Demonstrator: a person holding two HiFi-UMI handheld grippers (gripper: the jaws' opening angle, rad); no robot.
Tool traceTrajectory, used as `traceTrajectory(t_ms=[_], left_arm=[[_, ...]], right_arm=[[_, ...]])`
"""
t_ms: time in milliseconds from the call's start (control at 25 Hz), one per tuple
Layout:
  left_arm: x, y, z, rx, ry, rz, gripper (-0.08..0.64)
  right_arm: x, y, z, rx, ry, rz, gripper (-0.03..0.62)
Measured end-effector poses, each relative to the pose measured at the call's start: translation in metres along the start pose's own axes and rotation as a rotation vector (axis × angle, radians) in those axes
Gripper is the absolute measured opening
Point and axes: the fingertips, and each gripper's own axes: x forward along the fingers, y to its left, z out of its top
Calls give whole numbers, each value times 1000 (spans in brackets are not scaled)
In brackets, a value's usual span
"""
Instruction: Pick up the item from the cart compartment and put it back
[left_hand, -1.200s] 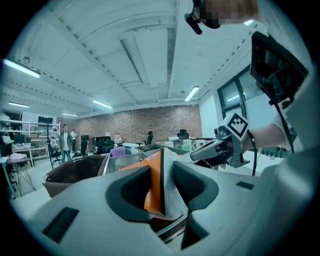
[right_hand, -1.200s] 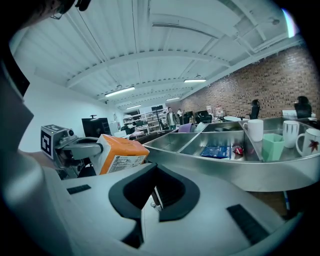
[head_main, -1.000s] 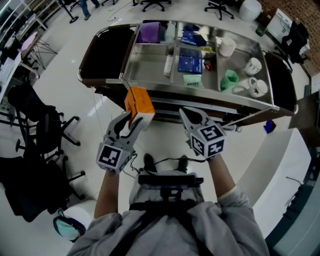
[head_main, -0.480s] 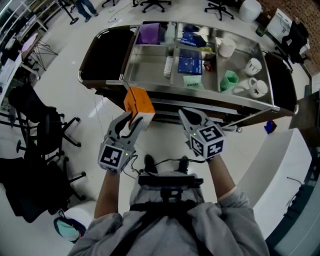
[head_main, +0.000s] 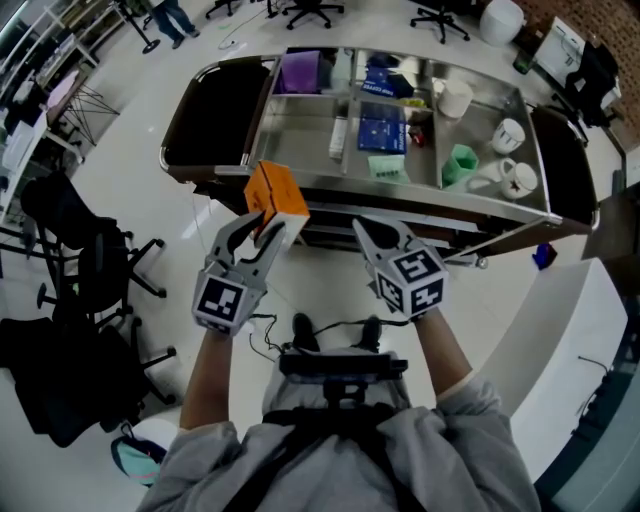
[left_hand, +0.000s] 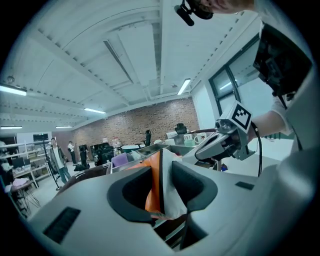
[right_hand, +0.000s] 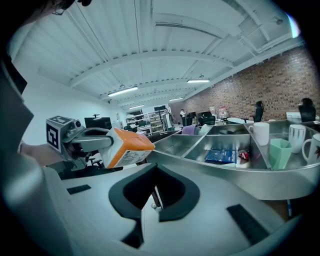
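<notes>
The left gripper (head_main: 262, 232) clamps the orange box (head_main: 275, 195) in the air just before the cart (head_main: 210, 110); the box's lower end is hidden between the jaws; its label print is unreadable. The right gripper (head_main: 368, 230) hangs alongside, jaws together, empty.

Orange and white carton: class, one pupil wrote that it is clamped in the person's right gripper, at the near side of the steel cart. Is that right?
Not quite. The orange and white carton is clamped in the left gripper, not the right gripper, at the near side of the steel cart. The head view shows this, and the left gripper view shows the carton between its jaws.
</notes>
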Motion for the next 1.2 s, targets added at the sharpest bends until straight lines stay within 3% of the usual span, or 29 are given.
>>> traceTrajectory(t_ms=[600,1200], left_arm=[[63,64,29,291,114,-59,133],[140,92,2,585,258,-219,133]], right_arm=[[51,13,39,-66,20,47,9],[92,25,57,-45,53,80,9]])
